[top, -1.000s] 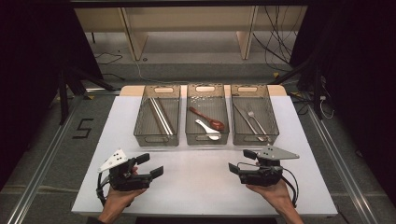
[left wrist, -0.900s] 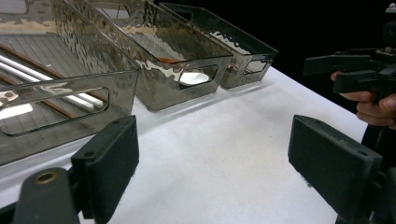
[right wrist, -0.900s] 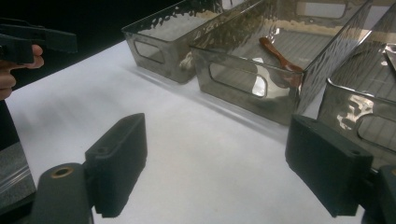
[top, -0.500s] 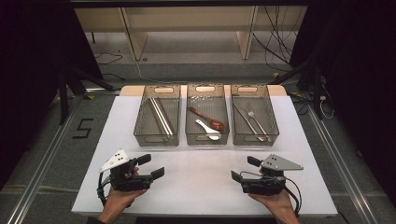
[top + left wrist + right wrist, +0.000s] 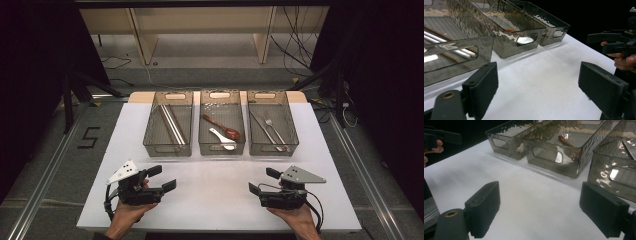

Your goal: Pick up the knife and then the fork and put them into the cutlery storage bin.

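A person holds two grippers low over the near part of a white table (image 5: pixel 215 200), one in each hand, and both point inward toward each other across a bare stretch of tabletop. The left gripper (image 5: pixel 162 179) has its jaws spread wide with nothing between them; in its own view the two black jaws stand far apart over white surface, and the other hand with its gripper shows at the right edge. The right gripper (image 5: pixel 260 181) is likewise spread and empty, its jaws framing bare tabletop in its own view. Both hover near the front edge, well apart from each other and from the three smoky clear plastic bins lined up side by side at the far half of the table. The left bin (image 5: pixel 150 140) holds chopsticks (image 5: pixel 170 124), pale and dark ones lying lengthwise. The middle bin (image 5: pixel 221 148) holds a reddish-brown wooden spoon (image 5: pixel 222 126) lying at a slant and a white soup spoon (image 5: pixel 222 138) just beside it, nearer the front wall. The right bin (image 5: pixel 292 137) holds metal cutlery, a fork (image 5: pixel 274 127) among it. Each bin has a slot handle cut into its front wall, facing the grippers.
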Demonstrator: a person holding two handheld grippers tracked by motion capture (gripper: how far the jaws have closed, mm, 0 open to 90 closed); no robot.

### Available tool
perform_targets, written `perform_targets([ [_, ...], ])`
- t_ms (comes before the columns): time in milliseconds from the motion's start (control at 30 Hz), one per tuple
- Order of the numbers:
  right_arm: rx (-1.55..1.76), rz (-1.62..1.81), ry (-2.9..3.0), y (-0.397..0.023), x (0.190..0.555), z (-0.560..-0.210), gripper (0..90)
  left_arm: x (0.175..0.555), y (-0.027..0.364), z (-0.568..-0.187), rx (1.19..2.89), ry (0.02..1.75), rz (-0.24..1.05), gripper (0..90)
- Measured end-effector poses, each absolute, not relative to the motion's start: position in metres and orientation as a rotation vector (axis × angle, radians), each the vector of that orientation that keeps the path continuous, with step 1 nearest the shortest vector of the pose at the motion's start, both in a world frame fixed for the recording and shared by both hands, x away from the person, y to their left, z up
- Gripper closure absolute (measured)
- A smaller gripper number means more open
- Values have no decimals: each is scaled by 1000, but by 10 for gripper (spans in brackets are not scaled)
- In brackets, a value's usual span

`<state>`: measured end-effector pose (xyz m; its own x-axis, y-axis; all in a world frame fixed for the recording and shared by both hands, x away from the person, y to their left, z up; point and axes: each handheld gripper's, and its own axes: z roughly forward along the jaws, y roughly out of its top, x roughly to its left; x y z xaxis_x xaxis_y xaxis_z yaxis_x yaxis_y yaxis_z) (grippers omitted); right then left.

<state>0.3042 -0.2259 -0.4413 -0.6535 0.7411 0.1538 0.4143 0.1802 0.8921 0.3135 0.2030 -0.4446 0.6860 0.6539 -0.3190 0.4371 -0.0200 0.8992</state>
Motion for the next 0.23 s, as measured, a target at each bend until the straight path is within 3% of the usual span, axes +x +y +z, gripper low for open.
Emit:
perform_targets([
  [233, 1098, 1462, 2148, -226, 304, -441, 178, 314, 203, -445, 1653, 898, 218, 159],
])
